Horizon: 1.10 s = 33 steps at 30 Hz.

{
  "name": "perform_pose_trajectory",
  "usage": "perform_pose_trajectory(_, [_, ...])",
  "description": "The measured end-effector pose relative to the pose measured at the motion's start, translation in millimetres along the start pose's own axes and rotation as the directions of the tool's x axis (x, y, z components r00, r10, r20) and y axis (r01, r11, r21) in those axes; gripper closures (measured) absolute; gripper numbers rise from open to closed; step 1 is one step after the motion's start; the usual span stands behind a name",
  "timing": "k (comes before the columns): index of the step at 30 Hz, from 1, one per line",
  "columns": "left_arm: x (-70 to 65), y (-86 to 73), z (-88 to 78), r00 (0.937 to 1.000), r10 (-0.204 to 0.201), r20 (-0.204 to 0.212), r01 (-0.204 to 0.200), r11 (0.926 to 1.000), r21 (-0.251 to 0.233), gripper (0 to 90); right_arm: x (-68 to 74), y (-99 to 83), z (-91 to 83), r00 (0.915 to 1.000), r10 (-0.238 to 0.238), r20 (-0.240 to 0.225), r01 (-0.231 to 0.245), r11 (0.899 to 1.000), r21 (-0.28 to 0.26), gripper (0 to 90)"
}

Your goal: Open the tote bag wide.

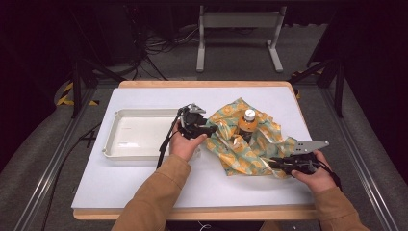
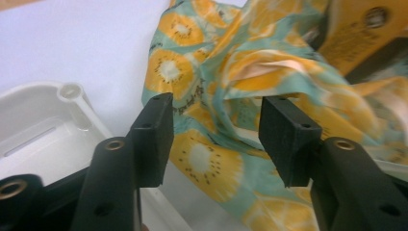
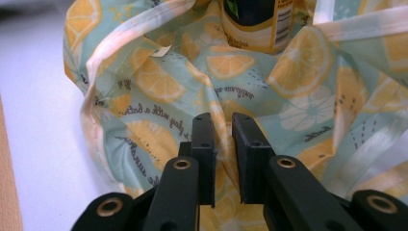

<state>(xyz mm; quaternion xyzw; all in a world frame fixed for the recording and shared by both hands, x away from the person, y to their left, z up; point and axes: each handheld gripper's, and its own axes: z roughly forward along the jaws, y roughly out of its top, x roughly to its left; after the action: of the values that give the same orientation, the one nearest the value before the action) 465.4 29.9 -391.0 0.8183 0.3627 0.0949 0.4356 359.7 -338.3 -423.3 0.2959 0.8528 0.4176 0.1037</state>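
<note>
Your left gripper [image 2: 215,139] has its jaws apart, with the cloth [image 1: 250,142] just beyond them and not pinched. Your right gripper [image 3: 223,159] is almost closed, and a thin fold of cloth sits between its jaws. The bottle [image 1: 248,125] stands on the cloth, right of the tray [image 1: 115,144].

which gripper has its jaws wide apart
The left gripper: a wide gap, cloth showing between. The right gripper's jaws stand nearly together.

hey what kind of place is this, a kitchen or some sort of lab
Most likely a lab or recording workspace, not a kitchen: a white-topped table on grey carpet, dark frame struts at its sides, and loose cables on the floor behind it.
</note>
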Motion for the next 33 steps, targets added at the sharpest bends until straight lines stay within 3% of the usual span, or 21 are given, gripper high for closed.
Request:
perform_pose_trajectory(9, [-22.9,1.5,-36.3,0.9983,0.051,0.028,-0.048,0.9947,-0.091,40.9,4.8,4.7,4.8,0.9998,-0.019,0.005,0.019,1.000,-0.014,75.0])
perform_pose_trajectory(13, [-41.0,3.4,-45.7,0.9930,0.099,0.065,-0.090,0.9886,-0.120,43.1,5.7,6.9,4.2,0.9996,-0.024,0.014,0.024,0.999,-0.035,72.2])
perform_pose_trajectory(17, [-69.1,7.5,-44.7,0.9756,0.170,0.139,-0.151,0.9790,-0.137,51.2,6.8,8.4,4.0,0.9994,-0.026,0.022,0.027,0.999,-0.046,71.5])
perform_pose_trajectory(19, [-78.9,8.8,-40.4,0.9686,0.194,0.156,-0.172,0.9750,-0.140,55.3,7.5,8.8,4.7,0.9994,-0.028,0.019,0.029,0.999,-0.047,71.5])
perform_pose_trajectory(20, [-78.9,8.8,-40.4,0.9686,0.194,0.156,-0.172,0.9750,-0.140,57.4,7.5,8.8,4.7,0.9994,-0.028,0.019,0.029,0.999,-0.047,71.5])
perform_pose_trajectory(26, [-92.9,10.2,-23.2,0.9478,0.208,0.241,-0.175,0.9728,-0.151,59.4,7.7,8.2,4.2,0.9995,-0.027,0.018,0.027,0.998,-0.050,71.6])
perform_pose_trajectory(29, [-100.4,10.5,-12.5,0.9207,0.236,0.311,-0.195,0.9681,-0.158,57.6,7.6,8.1,4.7,0.9995,-0.027,0.017,0.028,0.998,-0.050,71.6])
perform_pose_trajectory(30, [-100.4,10.5,-12.5,0.9207,0.236,0.311,-0.195,0.9681,-0.158,55.6,7.9,8.3,4.8,0.9995,-0.028,0.015,0.029,0.998,-0.051,71.5])
perform_pose_trajectory(32, [-104.7,7.4,-4.0,0.8991,0.263,0.350,-0.226,0.9636,-0.143,53.9,8.2,8.5,4.8,0.9995,-0.029,0.014,0.030,0.998,-0.050,71.5])
perform_pose_trajectory(33, [-105.6,5.7,-1.6,0.8920,0.266,0.365,-0.231,0.9631,-0.139,50.8,8.6,8.7,4.7,0.9995,-0.030,0.012,0.031,0.998,-0.053,71.5])
